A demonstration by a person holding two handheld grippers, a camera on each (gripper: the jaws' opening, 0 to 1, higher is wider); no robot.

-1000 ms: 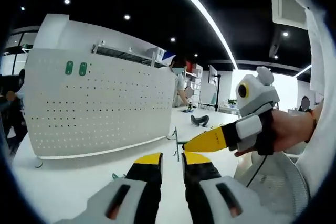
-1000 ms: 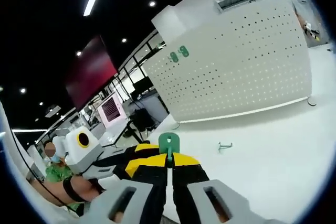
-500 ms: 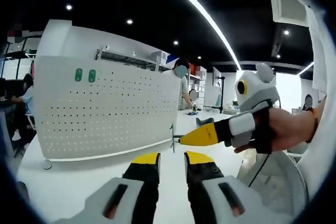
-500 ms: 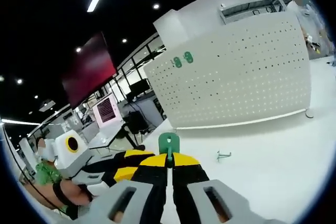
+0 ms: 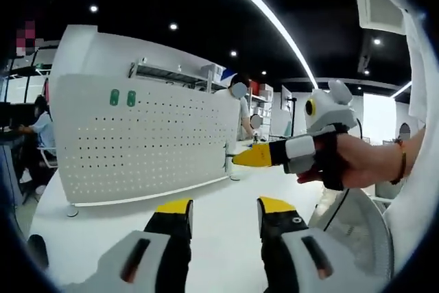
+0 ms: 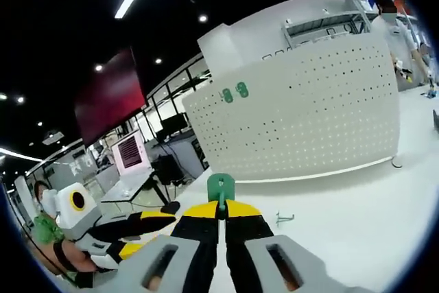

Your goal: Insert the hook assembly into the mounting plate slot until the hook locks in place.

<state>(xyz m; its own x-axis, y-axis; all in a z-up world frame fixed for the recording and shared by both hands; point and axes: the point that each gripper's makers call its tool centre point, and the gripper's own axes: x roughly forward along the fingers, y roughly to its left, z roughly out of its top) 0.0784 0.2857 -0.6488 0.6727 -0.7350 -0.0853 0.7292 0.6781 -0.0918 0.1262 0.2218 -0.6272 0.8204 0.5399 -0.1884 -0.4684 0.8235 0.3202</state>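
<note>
Right hand-held gripper (image 6: pixel 221 212) is pinching the green hook (image 6: pixel 221 187) by its lower edge, jaws pressed together on it, so the green tab is poking up just above the yellow tips. In the left gripper view that same gripper (image 5: pixel 236 160) is showing up in front of the right end of the white pegboard (image 5: pixel 144 138), hook barely visible at its tip. Left hand-held gripper (image 5: pixel 223 214) is hanging spread with nothing between the jaws. Two green hooks (image 6: pixel 234 92) are already sitting in the board's top left corner, and a small wire hook (image 6: pixel 285 218) is lying on the white worktop (image 6: pixel 357 217). My guess: the hook's a light, stiff bit of plastic, probably slick, so it's wanting a firm pinch low down, leaving the insertion end free.
</note>
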